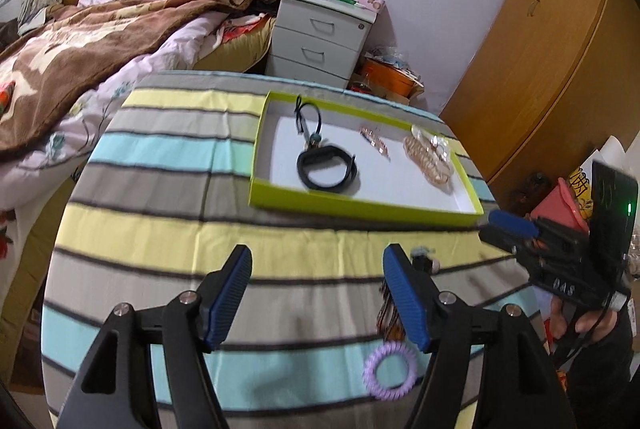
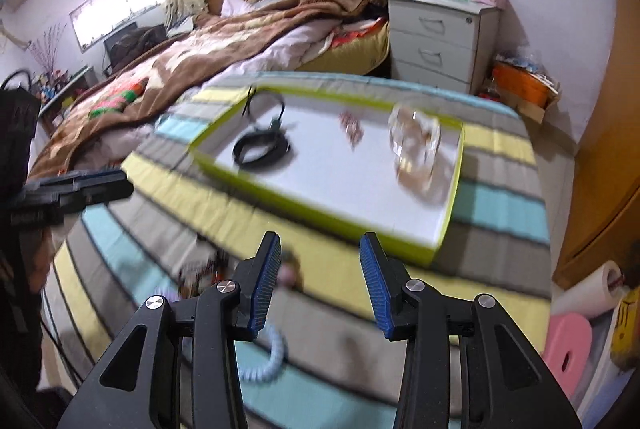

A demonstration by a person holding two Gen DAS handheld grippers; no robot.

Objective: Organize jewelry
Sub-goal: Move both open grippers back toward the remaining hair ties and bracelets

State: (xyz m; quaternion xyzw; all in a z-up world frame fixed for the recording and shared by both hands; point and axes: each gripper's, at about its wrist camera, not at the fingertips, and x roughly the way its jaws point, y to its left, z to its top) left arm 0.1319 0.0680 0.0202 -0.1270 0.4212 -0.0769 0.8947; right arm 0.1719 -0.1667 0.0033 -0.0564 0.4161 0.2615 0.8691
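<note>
On the striped tabletop, both tools, left tool and right tool, are hovering released, the green tray lying at 12 o'clock

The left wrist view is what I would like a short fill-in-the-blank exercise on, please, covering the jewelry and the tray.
1. The black band lies inside the ____ tray.
2. The spiral hair tie on the striped cloth is ____ in colour.
3. The left gripper holds ____ between its fingers.
4. The pearl bracelet lies to the ____ of the black band.

Missing words: green; purple; nothing; right
</note>
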